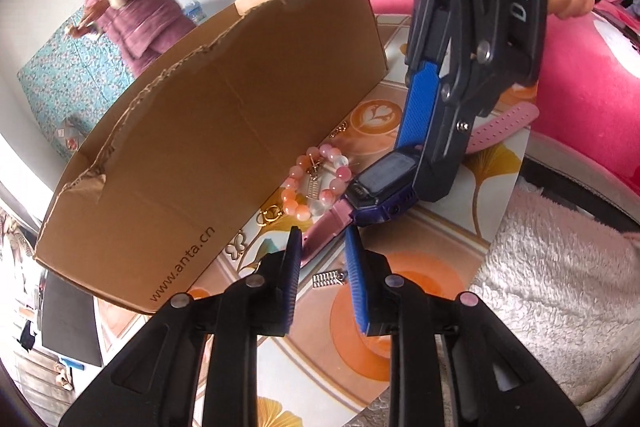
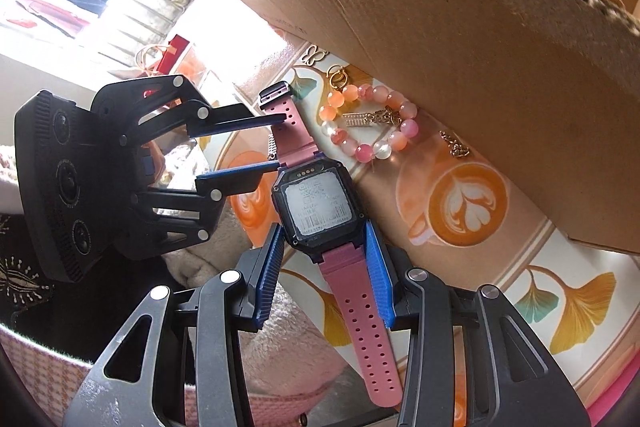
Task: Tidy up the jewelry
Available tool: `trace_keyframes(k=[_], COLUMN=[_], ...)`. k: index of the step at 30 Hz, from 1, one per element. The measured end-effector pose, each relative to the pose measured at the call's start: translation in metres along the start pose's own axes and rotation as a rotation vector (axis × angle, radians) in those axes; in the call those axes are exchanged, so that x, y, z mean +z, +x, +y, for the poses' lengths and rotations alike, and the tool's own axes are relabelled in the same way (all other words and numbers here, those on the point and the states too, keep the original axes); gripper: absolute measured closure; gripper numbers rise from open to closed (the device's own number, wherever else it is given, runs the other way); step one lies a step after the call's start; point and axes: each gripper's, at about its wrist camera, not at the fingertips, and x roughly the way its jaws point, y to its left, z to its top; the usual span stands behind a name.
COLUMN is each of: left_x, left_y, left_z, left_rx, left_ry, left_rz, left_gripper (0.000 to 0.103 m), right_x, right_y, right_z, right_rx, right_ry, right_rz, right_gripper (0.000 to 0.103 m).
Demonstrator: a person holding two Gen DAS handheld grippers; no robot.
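Note:
A pink-strapped smartwatch (image 2: pixel 316 203) with a dark square case lies face down on the patterned table (image 2: pixel 560 307). My right gripper (image 2: pixel 325 243) is shut on the watch, its blue fingers pressed on both sides of the case; it also shows in the left wrist view (image 1: pixel 404 163). My left gripper (image 1: pixel 320 231) is open, its fingers either side of the watch's far strap end (image 1: pixel 324 223), also seen in the right wrist view (image 2: pixel 279 142). A pink bead bracelet (image 2: pixel 370 123) with a gold charm lies beside the cardboard box (image 1: pixel 224 131).
Gold rings (image 2: pixel 337 75) and a gold chain piece (image 2: pixel 454 143) lie by the box wall. A small silver spring-like clip (image 1: pixel 329 278) lies between my left fingers. A fluffy white blanket (image 1: pixel 560 287) borders the table edge. A person in purple (image 1: pixel 124 3) stands behind.

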Motion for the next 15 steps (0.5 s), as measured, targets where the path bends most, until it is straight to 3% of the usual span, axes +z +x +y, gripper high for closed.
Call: trace_keyframes(k=[8,12,15], left_x=[0.006,0.012,0.016], left_y=[0.004,0.006,0.007], left_z=[-0.004,0.003,0.010], left_rx=[-0.015,-0.038,-0.060], left_ry=[0.041,0.016,-0.020], left_rz=[0.023,0.047,0.058], left_gripper=[0.081,0.081,0.087], right_x=[0.001,0.000,-0.005], right_y=[-0.001,-0.002,-0.006], right_z=[0.005,0.004,0.004], right_rx=[0.006,0.006,-0.021], right_ry=[-0.022,-0.031,-0.031], right_rz=[0.011,0.001,-0.020], right_gripper=[0.065,0.065,0.065])
